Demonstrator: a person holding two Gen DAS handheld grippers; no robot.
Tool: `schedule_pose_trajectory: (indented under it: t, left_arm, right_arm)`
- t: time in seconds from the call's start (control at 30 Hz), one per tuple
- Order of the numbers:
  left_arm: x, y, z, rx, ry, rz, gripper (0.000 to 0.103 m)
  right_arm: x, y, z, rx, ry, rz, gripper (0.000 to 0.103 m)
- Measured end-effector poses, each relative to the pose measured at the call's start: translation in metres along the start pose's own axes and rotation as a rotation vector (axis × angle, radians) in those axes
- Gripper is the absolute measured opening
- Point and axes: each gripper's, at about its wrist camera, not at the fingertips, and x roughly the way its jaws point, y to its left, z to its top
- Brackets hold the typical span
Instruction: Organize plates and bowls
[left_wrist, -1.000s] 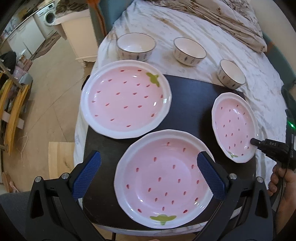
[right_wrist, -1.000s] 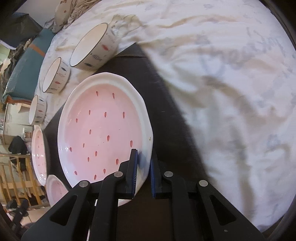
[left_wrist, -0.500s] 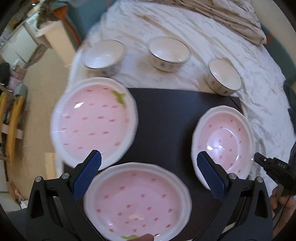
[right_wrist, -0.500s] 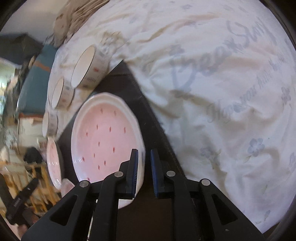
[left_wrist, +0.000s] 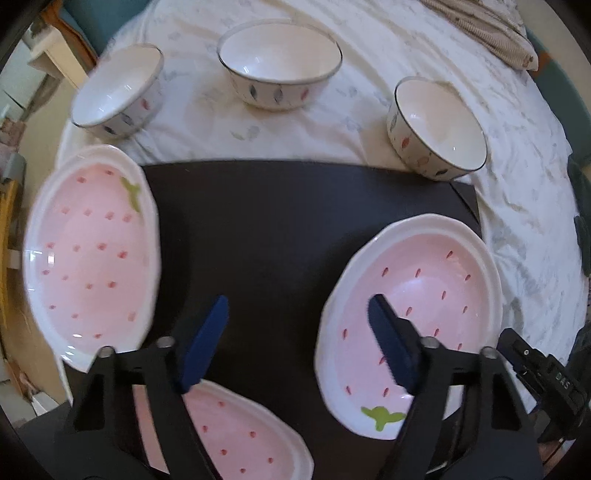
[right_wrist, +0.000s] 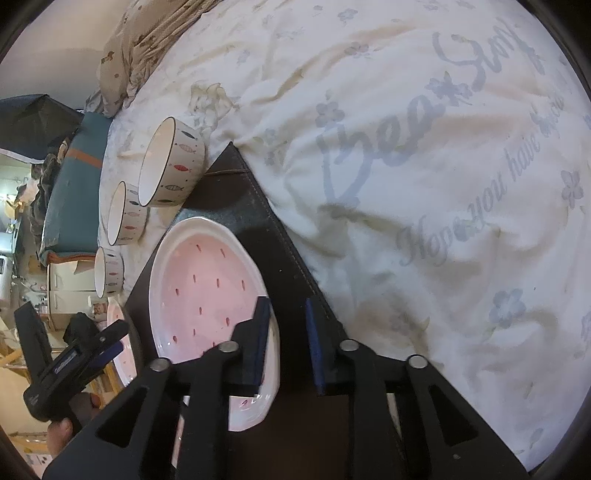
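Three pink strawberry plates lie on a black mat (left_wrist: 273, 221): one at the left (left_wrist: 88, 258), one at the near edge (left_wrist: 240, 439), a smaller one at the right (left_wrist: 424, 295). Three white bowls stand behind on the bedsheet: left (left_wrist: 118, 88), middle (left_wrist: 279, 62), right (left_wrist: 437, 125). My left gripper (left_wrist: 297, 343) is open above the mat between the plates, its right finger over the small plate's left rim. My right gripper (right_wrist: 286, 343) is open, its fingers straddling the small plate's (right_wrist: 207, 295) near rim without closing on it.
The mat lies on a bed with a white printed sheet (right_wrist: 424, 184). A beige blanket (left_wrist: 487, 33) is bunched at the far right. The mat's edge (right_wrist: 291, 258) runs beside the small plate. The floor drops off at the left (left_wrist: 14, 177).
My left gripper moved forward and right over the mat and its fingers narrowed. My right gripper's fingers opened wider around the small plate's rim.
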Motion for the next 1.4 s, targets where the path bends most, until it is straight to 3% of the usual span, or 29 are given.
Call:
schedule_pose_trajectory:
  t: [0.07,0.33,0.43,0.53,0.63,0.73,0.8,1.07,1.23,1.3,1.4]
  left_arm:
    - [0.007,0.000,0.002,-0.008,0.025,-0.038,0.059]
    - [0.034,0.000,-0.001,-0.016,0.105,-0.072,0.056]
    - [0.043,-0.002,-0.006,0.020,0.128,-0.080,0.050]
    - [0.041,-0.012,-0.011,0.107,0.089,-0.042,0.050]
    - [0.040,-0.014,-0.011,0.100,0.086,-0.034,0.049]
    - [0.041,-0.019,-0.011,0.105,0.105,-0.089,0.029]
    - [0.041,-0.022,-0.014,0.118,0.100,-0.075,0.030]
    - [0.043,-0.024,-0.017,0.148,0.082,-0.079,0.032]
    - [0.047,-0.045,-0.018,0.255,0.064,-0.028,0.050]
    - [0.045,-0.045,-0.017,0.251,0.061,-0.035,0.050]
    - [0.042,-0.037,-0.015,0.206,0.047,-0.043,0.039]
  right_arm:
    - [0.000,-0.003,0.002,0.010,-0.003,0.007,0.047]
    - [0.009,0.004,0.004,0.010,0.024,0.074,0.047]
    - [0.019,0.011,0.001,-0.021,0.063,0.068,0.043]
    - [0.030,0.018,-0.005,-0.067,0.110,0.061,0.034]
    - [0.042,0.019,-0.011,-0.086,0.153,0.034,0.026]
    - [0.043,0.022,-0.011,-0.109,0.146,0.011,0.021]
    - [0.043,0.023,-0.012,-0.123,0.136,-0.009,0.015]
    - [0.043,0.020,-0.011,-0.096,0.134,-0.007,0.015]
    - [0.044,0.020,-0.010,-0.090,0.121,-0.011,0.020]
    - [0.044,0.019,-0.010,-0.085,0.118,-0.002,0.024]
    - [0.044,0.025,-0.012,-0.132,0.116,-0.021,0.025]
